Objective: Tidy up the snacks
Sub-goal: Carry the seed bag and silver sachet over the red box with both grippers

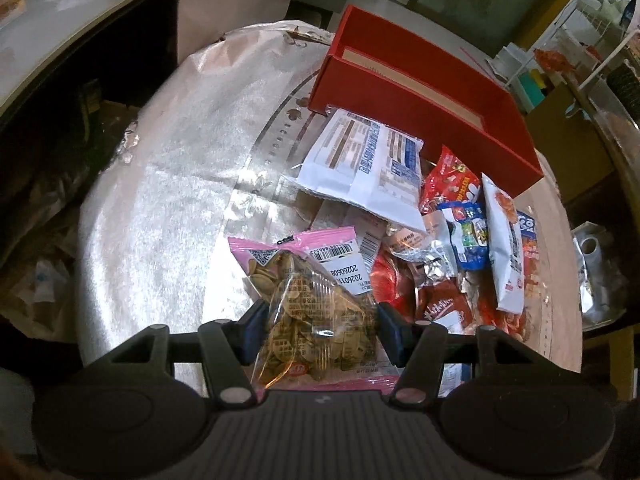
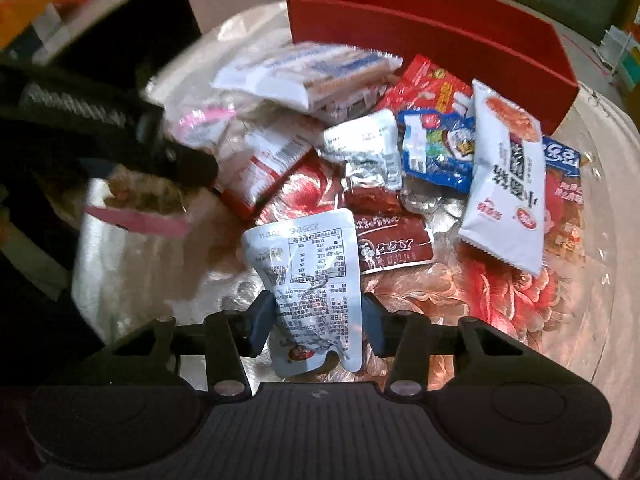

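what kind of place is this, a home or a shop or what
Probably a home dining area: a round table under a shiny floral cover, a pile of snack packets beside a red box, and cluttered shelves behind.

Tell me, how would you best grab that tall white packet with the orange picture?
Probably across its narrow width near the lower end, coming from above. The white packet lies long and flat, leaning on the blue packet, so its lower sawtooth edge sits clear over the table.

Between the left jaws, the pink seed packet (image 1: 316, 304) carries a white sticker reading 20260608. Just beyond the right jaws, a dark red packet (image 2: 394, 240) shows 12.12.14.8. Other print is illegible.
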Motion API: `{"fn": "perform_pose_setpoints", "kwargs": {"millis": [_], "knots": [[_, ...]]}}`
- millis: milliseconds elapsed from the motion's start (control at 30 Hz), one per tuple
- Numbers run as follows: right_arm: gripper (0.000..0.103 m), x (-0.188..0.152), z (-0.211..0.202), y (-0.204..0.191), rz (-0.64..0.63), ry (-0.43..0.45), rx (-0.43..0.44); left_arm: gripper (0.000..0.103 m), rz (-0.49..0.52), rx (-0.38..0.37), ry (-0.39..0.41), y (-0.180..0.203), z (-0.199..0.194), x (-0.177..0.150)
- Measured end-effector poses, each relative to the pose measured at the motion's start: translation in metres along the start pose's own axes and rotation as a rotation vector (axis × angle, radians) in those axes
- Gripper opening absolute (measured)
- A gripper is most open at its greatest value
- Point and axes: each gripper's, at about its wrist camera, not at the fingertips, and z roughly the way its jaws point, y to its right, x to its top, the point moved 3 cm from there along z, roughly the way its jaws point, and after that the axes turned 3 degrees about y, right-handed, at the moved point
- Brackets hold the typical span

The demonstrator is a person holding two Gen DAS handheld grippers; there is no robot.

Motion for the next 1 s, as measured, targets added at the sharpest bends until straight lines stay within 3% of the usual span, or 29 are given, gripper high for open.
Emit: {"fn": "perform_pose_setpoints", "kwargs": {"millis": [300,433,600,800,1000], "knots": [[0.055,-0.003,-0.048,0.033,0.115,0.097,0.039,0.051,-0.003,0.010,0.017,0.017,-0.017,-0.011],[0.055,0.010,-0.066,0.041,0.154,0.173,0.061,0.051,0.084,-0.017,0.103,0.041,-0.033,-0.006],[0.055,0.031,-0.064,0.052,0.205,0.223,0.069,0.051,0.075,-0.075,0.144,0.056,-0.028,0.028],[0.055,0.069,-0.054,0.075,0.250,0.268,0.049,0.051,0.093,-0.056,0.234,0.075,-0.013,0.074],[0.055,0.106,-0.042,0.100,0.275,0.309,0.025,0.051,0.077,-0.045,0.220,0.082,0.017,0.104]]}}
